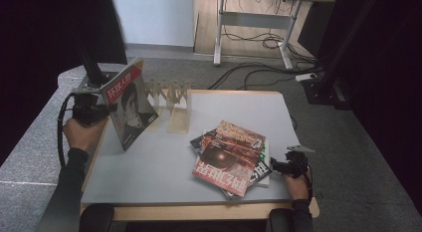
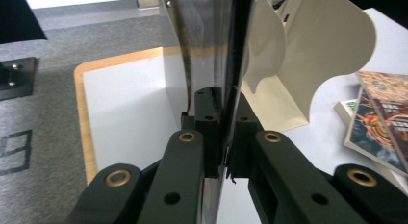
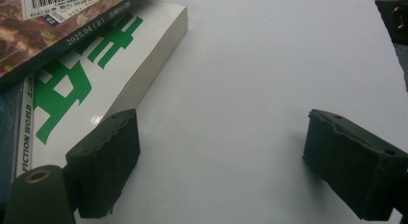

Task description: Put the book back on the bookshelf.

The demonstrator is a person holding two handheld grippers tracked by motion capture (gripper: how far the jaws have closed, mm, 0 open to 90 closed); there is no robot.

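A glossy red-topped magazine with a portrait cover [image 1: 128, 105] stands upright at the pale tabletop's [image 1: 149, 167] left edge, pinched edge-on by the left gripper's [image 2: 222, 137] closed fingers, beside a cream scalloped plastic rack [image 1: 171, 100]. The right gripper [image 3: 221, 161] rests wide open, empty, next to stacked magazines [image 1: 229, 157].

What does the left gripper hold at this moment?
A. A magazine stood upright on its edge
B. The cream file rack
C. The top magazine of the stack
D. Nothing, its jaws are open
A: the left gripper is shut on the upright magazine, beside the cream rack.
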